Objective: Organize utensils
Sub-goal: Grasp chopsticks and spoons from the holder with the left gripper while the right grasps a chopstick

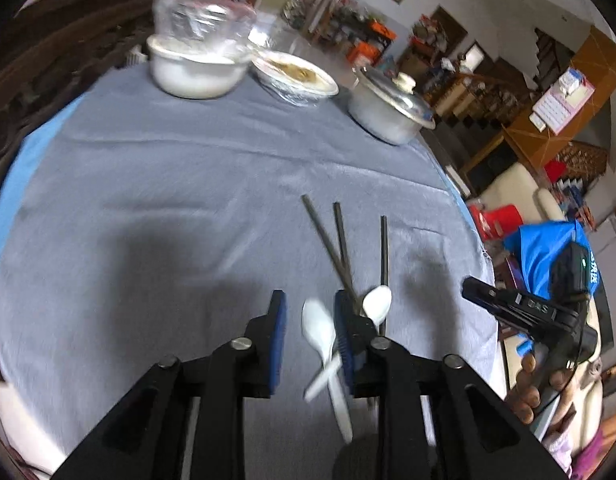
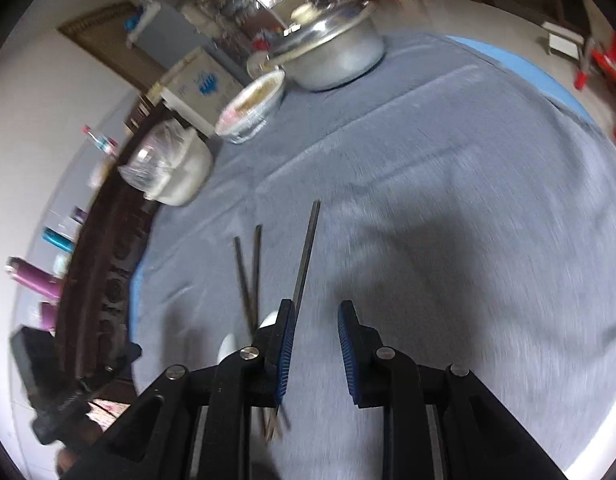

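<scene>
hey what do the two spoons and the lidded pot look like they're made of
Spoons: probably plastic, possibly melamine; opaque white with a dull sheen. Lidded pot: metal, likely aluminium or steel; grey, brushed-looking, with reflective highlights on its lid.

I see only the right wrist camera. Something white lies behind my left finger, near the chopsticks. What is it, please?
Observer: Two white spoons. Their handles cross on the grey cloth.
Operator: Does the left gripper hold one of them?
Observer: No. The left gripper is open, and one spoon lies on the cloth in the gap between its fingers.
Operator: Where is the other spoon?
Observer: Its bowl lies beside the left gripper's right finger, at the near ends of the chopsticks.
</scene>
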Motion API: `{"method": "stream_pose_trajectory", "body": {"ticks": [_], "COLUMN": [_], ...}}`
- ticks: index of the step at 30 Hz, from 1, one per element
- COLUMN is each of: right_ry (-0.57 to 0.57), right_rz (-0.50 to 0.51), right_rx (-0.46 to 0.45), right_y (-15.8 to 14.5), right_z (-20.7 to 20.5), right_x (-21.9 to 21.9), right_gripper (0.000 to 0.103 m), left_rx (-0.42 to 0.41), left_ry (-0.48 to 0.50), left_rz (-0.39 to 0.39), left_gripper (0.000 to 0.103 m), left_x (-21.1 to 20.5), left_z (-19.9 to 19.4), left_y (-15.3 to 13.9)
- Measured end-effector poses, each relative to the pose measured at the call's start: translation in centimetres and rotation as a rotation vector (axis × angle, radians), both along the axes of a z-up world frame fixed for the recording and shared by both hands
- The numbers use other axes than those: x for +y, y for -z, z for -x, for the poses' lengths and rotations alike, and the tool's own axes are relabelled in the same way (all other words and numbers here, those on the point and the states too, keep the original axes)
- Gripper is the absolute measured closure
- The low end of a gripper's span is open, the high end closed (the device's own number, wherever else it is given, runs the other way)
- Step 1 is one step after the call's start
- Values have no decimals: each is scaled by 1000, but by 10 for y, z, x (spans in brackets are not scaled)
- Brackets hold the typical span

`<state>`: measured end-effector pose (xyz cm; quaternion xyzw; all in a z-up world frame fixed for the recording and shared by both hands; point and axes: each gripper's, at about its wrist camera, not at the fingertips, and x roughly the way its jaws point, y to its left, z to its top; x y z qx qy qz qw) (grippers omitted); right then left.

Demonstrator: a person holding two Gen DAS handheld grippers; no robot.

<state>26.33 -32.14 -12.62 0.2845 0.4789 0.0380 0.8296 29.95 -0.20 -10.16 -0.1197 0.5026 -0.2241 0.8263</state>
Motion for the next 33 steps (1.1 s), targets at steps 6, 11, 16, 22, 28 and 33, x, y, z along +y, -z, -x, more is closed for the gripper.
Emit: {"method": "stream_pose_trajectory", "body": {"ticks": [6, 11, 16, 22, 28, 33], "right_ry": [-44, -86, -97, -96, -109, -125], "right_rz": [79, 154, 191, 275, 319, 347], "right_rx": [148, 257, 337, 331, 314, 317], "right_y": [5, 23, 44, 51, 53, 55], "right_z": [-92, -135, -148, -152, -141, -130], "right_x": [14, 28, 38, 51, 39, 18], "right_gripper": [78, 78, 78, 81, 95, 96], "left_rx": [122, 188, 248, 279, 340, 396], "left_ry": [20, -6, -30, -51, -90, -114], "left_rz": [-8, -37, -30, -27, -54, -87], "left_gripper": [54, 54, 54, 55, 55, 76], "left_x": [-34, -54, -56, -64, -79, -86], "left_z": [-72, -106, -115, -121, -129, -132], "left_y": [10, 23, 39, 44, 59, 79]}}
